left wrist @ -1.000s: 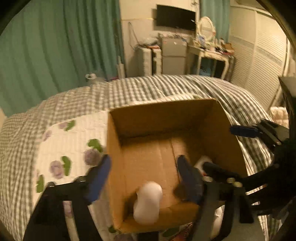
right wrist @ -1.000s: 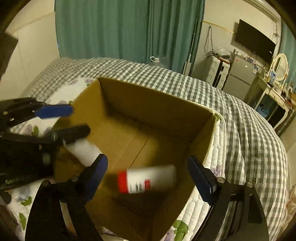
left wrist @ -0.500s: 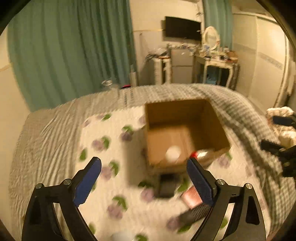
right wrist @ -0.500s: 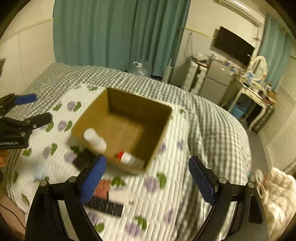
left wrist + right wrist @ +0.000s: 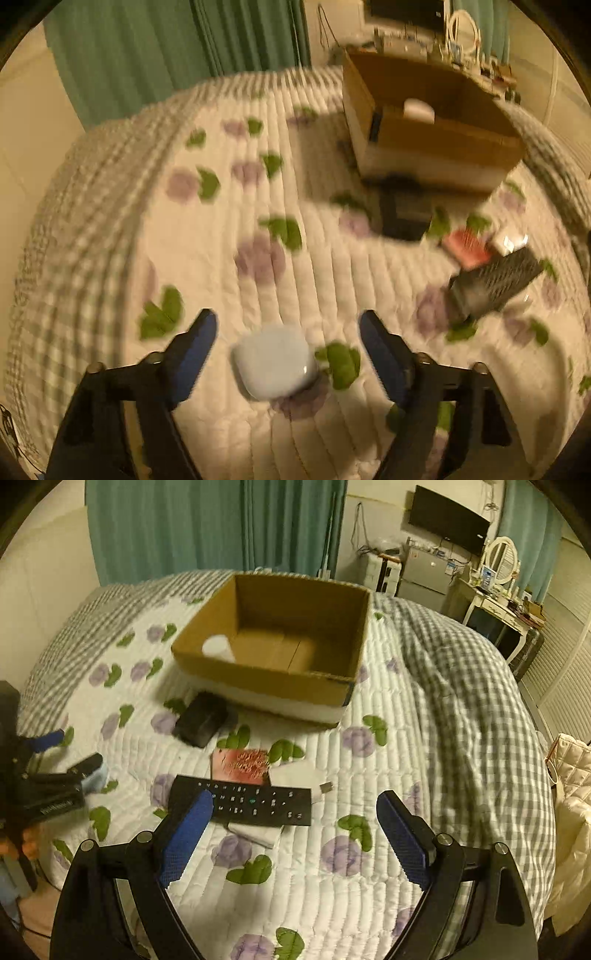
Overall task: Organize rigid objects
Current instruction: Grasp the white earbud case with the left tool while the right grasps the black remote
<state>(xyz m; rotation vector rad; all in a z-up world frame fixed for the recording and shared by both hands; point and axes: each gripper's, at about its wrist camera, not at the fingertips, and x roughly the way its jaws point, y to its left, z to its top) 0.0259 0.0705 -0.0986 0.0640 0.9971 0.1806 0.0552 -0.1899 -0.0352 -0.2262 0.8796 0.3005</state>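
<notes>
A pale blue-white rounded case (image 5: pixel 275 363) lies on the flowered quilt between the fingers of my left gripper (image 5: pixel 287 330). Its jaws are closing, and both pads still stand clear of the case. The right wrist view shows the same left gripper (image 5: pixel 70 751) at the far left. My right gripper (image 5: pixel 295 799) hangs open and empty above a black remote (image 5: pixel 243 805). Around the remote lie a red card (image 5: pixel 242 766), a white plug-in stick (image 5: pixel 299 777) and a black case (image 5: pixel 201 720). Behind them the cardboard box (image 5: pixel 269 679) holds a white bottle (image 5: pixel 218 648).
A grey checked blanket (image 5: pixel 461 686) covers the bed's right side. A small white flat piece (image 5: pixel 255 834) pokes out under the remote. A white padded bag (image 5: pixel 570 775) sits past the right edge. Green curtains, a fridge and a dressing table line the far wall.
Both grippers let their bottles drop into the box and pulled back from it. The left one swung left and down over the pale case, and its jaws have narrowed since half a second ago.
</notes>
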